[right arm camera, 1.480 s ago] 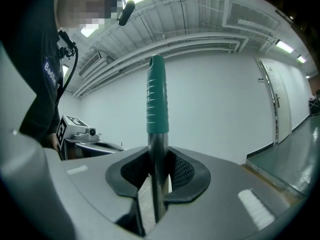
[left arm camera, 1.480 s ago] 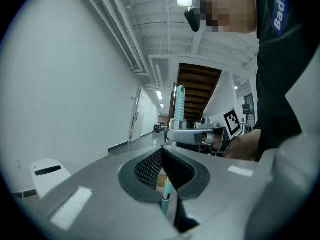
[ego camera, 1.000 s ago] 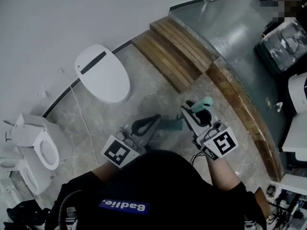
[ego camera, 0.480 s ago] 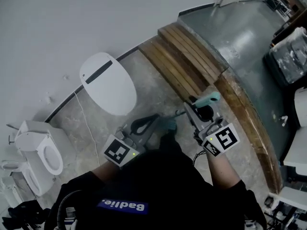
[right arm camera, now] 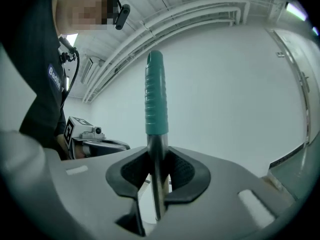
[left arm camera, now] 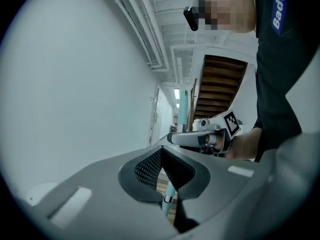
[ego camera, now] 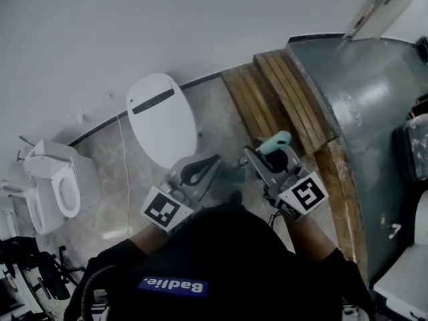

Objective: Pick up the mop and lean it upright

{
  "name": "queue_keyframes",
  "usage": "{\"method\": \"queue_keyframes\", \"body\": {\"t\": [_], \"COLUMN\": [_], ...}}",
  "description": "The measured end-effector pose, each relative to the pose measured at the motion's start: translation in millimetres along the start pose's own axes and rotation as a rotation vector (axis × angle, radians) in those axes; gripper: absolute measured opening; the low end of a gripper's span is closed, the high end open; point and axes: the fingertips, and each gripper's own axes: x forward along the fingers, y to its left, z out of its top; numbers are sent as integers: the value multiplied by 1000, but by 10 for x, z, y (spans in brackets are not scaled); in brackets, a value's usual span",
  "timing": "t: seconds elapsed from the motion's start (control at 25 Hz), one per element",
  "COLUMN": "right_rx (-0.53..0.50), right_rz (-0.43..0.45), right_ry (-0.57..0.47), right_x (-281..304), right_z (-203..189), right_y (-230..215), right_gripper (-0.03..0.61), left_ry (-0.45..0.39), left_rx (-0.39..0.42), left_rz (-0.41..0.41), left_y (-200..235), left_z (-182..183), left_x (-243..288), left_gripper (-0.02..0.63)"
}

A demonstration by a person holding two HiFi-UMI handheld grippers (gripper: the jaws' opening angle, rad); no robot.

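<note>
White wall [ego camera: 134, 19], marble floor [ego camera: 114, 179], wooden steps [ego camera: 281, 92], toilets [ego camera: 160, 119] along wall

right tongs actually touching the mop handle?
Touching. Right gripper view: the right gripper tongs pinch the mop handle shaft from both sides, no gap.

mop [right arm camera: 154, 99]: lower shaft covered by pads, bottom centre of right gripper view; head end not made out anywhere.
left gripper [left arm camera: 160, 156]: shaft mostly hidden behind pads; only a teal bit shown, low centre.
white fixture [ego camera: 12, 209]: cut by left edge, kind not told.
dark gear [ego camera: 33, 273]: lower left, too dark to ID.
wrapped item [ego camera: 416, 152]: cut by right edge, unidentified.
</note>
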Motion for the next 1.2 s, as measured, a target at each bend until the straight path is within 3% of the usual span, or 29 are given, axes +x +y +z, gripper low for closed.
{"method": "queue_keyframes", "body": {"t": [0.16, 0.36, 0.64, 0.96, 1.2], "right_rx": [-18, -37, -46, -77, -109], "right_rz": [67, 92, 68, 42, 68], "right_ry": [21, 53, 69, 112, 129], "right_x": [175, 299, 548, 1142, 1675], "right_z": [-29, -46, -5, -1, -6], "right_y": [-290, -682, -1263, -1842, -2321], "right_gripper": [89, 89, 89, 89, 87], "left_ry": [-7, -16, -30, -62, -64], "left_rx": [-11, -22, -54, -82, -76], "left_rz": [73, 105, 69, 3, 28], "left_y": [181, 371, 785, 1601, 2247], "left_z": [11, 53, 2, 163, 273], "left_x": [271, 518, 896, 1294, 1425], "left_gripper": [20, 20, 20, 20, 20]}}
